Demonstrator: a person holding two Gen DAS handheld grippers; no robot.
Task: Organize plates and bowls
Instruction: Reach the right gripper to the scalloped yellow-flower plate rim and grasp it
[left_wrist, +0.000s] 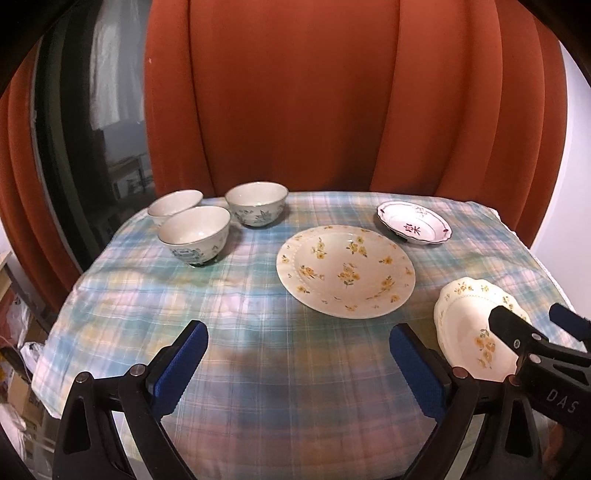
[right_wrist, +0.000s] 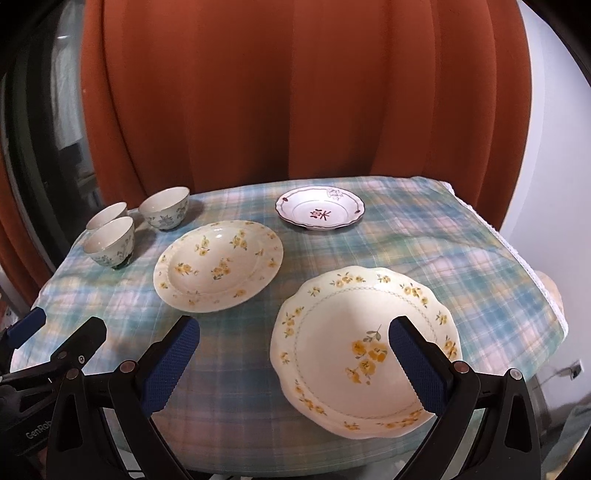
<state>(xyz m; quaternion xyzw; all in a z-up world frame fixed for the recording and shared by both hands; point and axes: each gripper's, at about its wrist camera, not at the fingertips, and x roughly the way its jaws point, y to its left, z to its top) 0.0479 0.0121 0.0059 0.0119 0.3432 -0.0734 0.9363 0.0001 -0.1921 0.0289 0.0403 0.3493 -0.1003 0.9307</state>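
Three white bowls with blue flowers (left_wrist: 194, 234) (right_wrist: 109, 240) stand at the table's far left. A round yellow-flowered plate (left_wrist: 345, 271) (right_wrist: 218, 264) lies in the middle. A scalloped yellow-flowered plate (left_wrist: 476, 328) (right_wrist: 364, 349) lies near right. A small purple-trimmed plate (left_wrist: 413, 221) (right_wrist: 319, 208) lies far right. My left gripper (left_wrist: 297, 363) is open and empty over the cloth, and shows in the right wrist view (right_wrist: 55, 328). My right gripper (right_wrist: 293, 363) is open, its right finger over the scalloped plate, and shows in the left wrist view (left_wrist: 535, 323).
The table (left_wrist: 155, 306) wears a blue plaid cloth. An orange curtain (left_wrist: 295, 92) hangs behind it. A dark window (left_wrist: 92, 129) is at left. Boxes and bags (left_wrist: 14, 354) lie on the floor left of the table. A white wall (right_wrist: 554, 184) is at right.
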